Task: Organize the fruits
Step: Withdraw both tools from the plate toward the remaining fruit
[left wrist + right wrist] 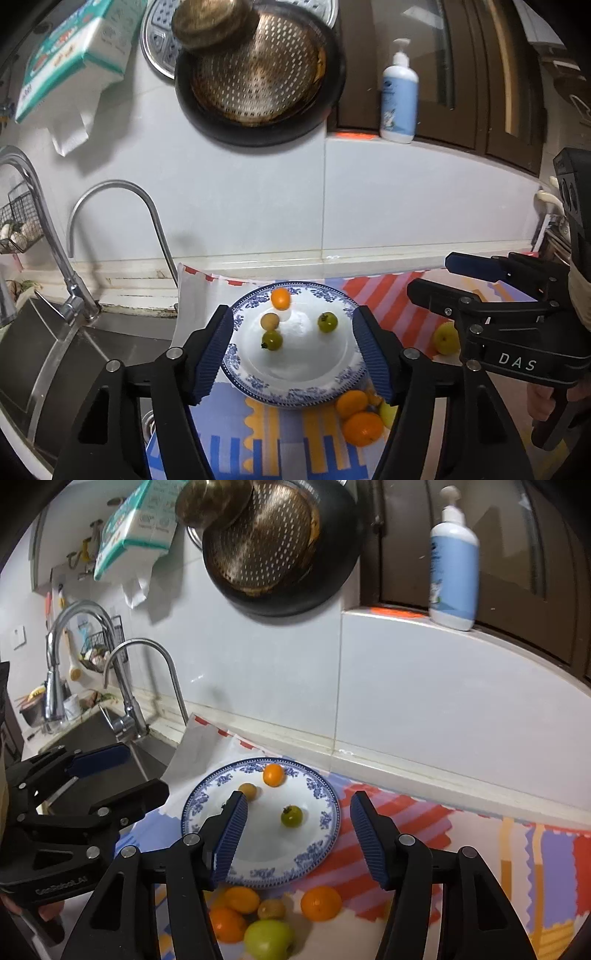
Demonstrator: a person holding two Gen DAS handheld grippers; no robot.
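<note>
On the far left sits the sink with its bent tap; it plays no part here. Next comes the left gripper; its jaws are wide open and hold nothing; it hangs over the plate. The blue and white plate rests on a striped cloth in the middle of the counter; four little fruits lie in it: a small orange one at the back, a pale brown one beside it, a dark green one in front, and another green one more to the right. So part of the job looks done. In front of the plate, still on the cloth, wait more fruits: a few orange ones, a small brownish one and a big green one; these are left to move, I think. The right gripper is open too and empty; it floats above the plate's right side. One more yellow fruit lies on the cloth to the right of the plate.
</note>
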